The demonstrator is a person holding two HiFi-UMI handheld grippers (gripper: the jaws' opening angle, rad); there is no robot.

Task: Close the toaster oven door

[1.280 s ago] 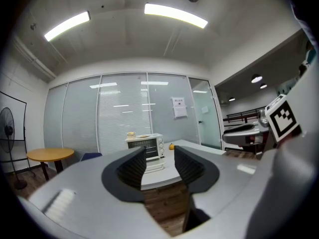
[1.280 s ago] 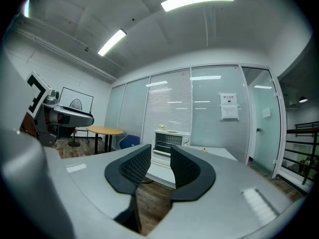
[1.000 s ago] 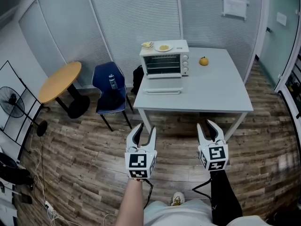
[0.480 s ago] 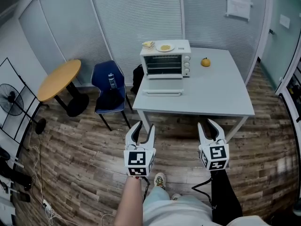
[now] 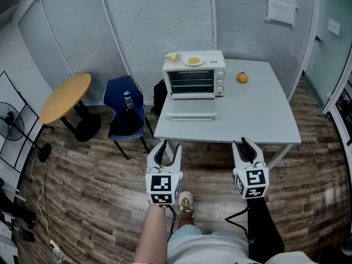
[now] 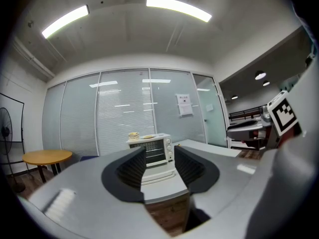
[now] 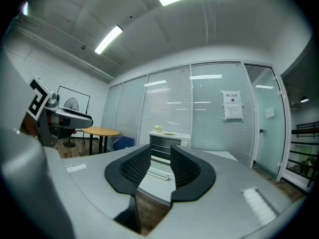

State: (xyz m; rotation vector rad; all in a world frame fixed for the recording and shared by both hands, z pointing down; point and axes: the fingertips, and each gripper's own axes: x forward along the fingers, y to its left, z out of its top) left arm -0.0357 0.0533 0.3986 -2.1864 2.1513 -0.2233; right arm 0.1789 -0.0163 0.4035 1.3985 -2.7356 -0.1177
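Note:
A white toaster oven point(image 5: 193, 80) stands at the far left of the grey table point(image 5: 258, 120). Its door point(image 5: 190, 116) lies folded down flat in front of it, so the racks inside show. The oven also appears between the jaws in the left gripper view point(image 6: 154, 151) and the right gripper view point(image 7: 167, 146). My left gripper point(image 5: 168, 150) and right gripper point(image 5: 243, 148) hover side by side over the floor, short of the table's near edge. Both are open and hold nothing.
A plate point(image 5: 193, 60) and a small stack of food point(image 5: 172, 56) sit on top of the oven. An orange point(image 5: 242, 78) lies to its right. A blue chair point(image 5: 126, 108) with a bottle and a round wooden table point(image 5: 65, 97) stand left. A fan point(image 5: 11, 126) is far left.
The view has shifted slightly closer to the table. Both grippers stay open in about the same place. A shoe has stepped forward beneath them.

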